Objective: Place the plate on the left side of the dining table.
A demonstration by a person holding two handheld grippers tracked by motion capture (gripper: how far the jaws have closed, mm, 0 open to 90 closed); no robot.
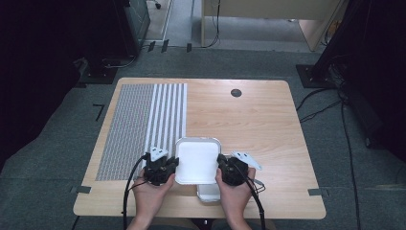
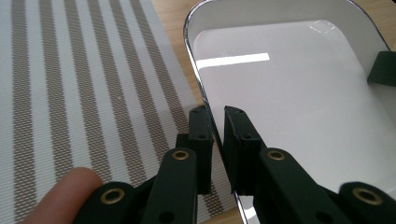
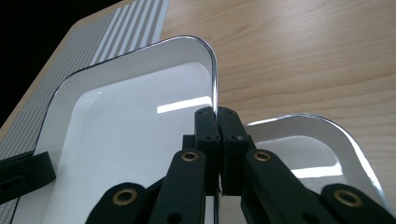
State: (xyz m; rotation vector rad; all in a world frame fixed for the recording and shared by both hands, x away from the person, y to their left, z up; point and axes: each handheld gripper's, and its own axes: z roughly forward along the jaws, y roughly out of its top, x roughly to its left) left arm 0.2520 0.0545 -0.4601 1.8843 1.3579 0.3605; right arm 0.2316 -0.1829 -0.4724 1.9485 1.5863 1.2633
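I have both claws on the upper tray [image 1: 197,160], a white tray with a bright metal rim that sits near the front edge of the table [image 1: 268,124], about midway along it. My left gripper [image 1: 168,166] clamps the tray's left rim; in the left gripper view the rim [image 2: 205,100] runs between the two black jaws, which stand nearly together with the metal edge pinched between them. My right gripper [image 1: 223,163] does the same on the right rim: in the right gripper view its jaws press together on the thin edge [image 3: 214,79], with almost no gap showing.

A second tray [image 1: 209,191] of the same kind lies under the first, poking out toward the front edge at the right; in the right gripper view it [image 3: 327,154] shows just beside the jaws, lower than the held one.

The striped placemat [image 1: 143,124] covers the left part of the table from the back edge forward, and the upper tray's left side overlaps its front right corner. A small dark round disc [image 1: 236,93] sits near the back edge.
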